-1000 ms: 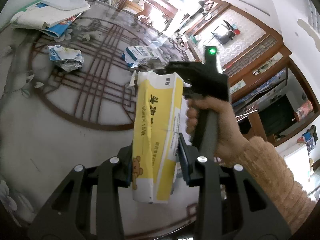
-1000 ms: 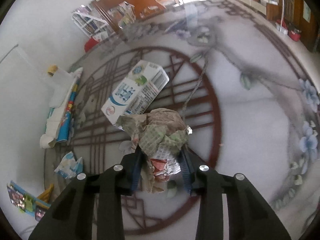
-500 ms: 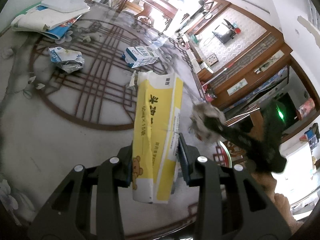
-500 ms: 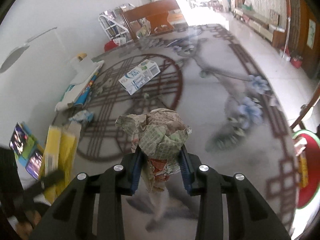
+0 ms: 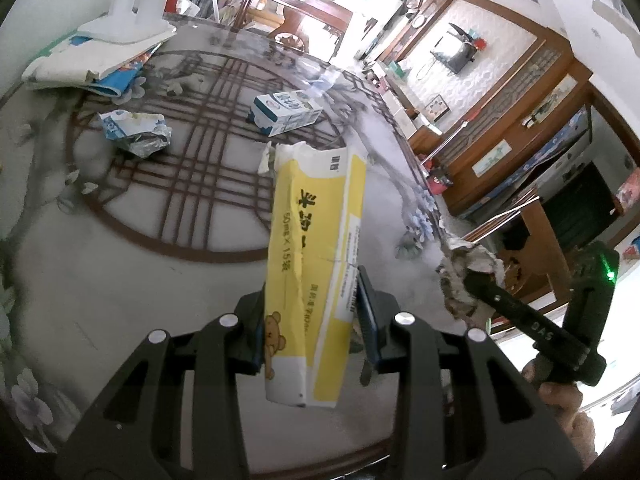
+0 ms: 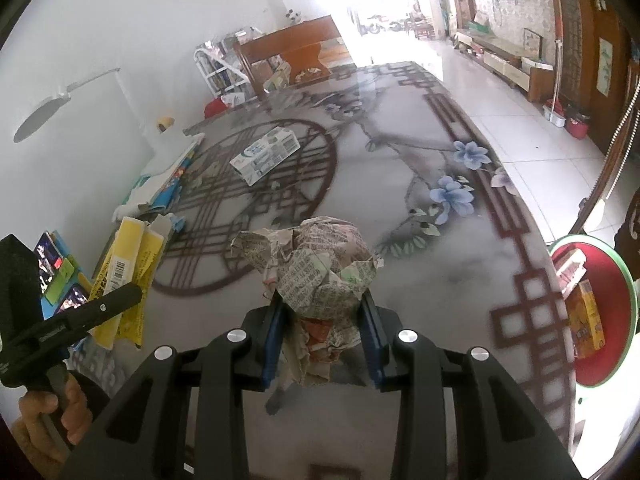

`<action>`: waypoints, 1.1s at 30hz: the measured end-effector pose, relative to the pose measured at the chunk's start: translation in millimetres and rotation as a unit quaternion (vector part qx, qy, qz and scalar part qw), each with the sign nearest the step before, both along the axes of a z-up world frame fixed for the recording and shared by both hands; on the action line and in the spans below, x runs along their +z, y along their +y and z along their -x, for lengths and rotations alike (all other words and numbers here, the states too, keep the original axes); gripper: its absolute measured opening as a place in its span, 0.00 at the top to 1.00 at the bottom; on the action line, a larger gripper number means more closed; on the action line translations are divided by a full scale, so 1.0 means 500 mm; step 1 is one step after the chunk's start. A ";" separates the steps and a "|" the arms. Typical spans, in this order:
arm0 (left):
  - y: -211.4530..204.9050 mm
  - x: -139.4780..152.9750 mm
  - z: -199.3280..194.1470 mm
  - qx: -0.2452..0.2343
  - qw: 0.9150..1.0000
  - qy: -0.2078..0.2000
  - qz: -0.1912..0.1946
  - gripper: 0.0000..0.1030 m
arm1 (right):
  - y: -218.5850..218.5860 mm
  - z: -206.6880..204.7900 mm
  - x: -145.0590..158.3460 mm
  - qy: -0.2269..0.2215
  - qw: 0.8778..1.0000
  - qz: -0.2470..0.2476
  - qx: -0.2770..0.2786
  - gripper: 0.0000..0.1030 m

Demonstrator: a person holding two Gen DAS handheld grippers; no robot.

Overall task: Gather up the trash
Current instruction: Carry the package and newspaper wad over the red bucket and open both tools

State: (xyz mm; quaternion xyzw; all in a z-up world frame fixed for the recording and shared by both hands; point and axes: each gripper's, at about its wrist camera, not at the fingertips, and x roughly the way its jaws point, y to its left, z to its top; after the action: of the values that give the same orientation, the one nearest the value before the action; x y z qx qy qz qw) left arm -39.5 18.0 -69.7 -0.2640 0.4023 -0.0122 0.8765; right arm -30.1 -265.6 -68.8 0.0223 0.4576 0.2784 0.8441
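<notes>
Daylight blows out the far doorway — fisheye-bent edges, slight blur.

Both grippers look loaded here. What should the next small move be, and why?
Probably carry the right gripper further toward the red basin beyond the table's edge and let go there. It is clamped on a crumpled newspaper wad, and the basin already holds a box. The left gripper holds a yellow carton, so it would likely follow.

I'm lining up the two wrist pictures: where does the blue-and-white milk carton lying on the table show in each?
Left wrist: milk carton upper centre, beyond the held yellow box.
Right wrist: milk carton upper left of centre, beyond the crumpled newspaper.
Shared landmark: the round lattice pattern under it.
</notes>
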 end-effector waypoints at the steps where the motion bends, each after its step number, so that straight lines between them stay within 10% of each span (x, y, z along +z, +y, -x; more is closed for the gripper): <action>1: -0.001 0.000 0.000 0.000 1.000 0.001 -0.003 0.66 | -0.007 0.001 0.000 0.001 1.000 -0.002 -0.003 0.67; 33: -0.081 0.022 -0.011 -0.018 0.993 0.003 -0.120 0.66 | -0.168 0.008 0.030 -0.005 0.997 -0.039 -0.065 0.67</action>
State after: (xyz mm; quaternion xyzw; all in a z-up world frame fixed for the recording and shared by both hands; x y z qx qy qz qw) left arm -34.1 -22.5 -58.4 -0.1500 0.4082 0.0208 0.9003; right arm -34.1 -349.4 -53.8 0.0836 0.4401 0.2412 0.8609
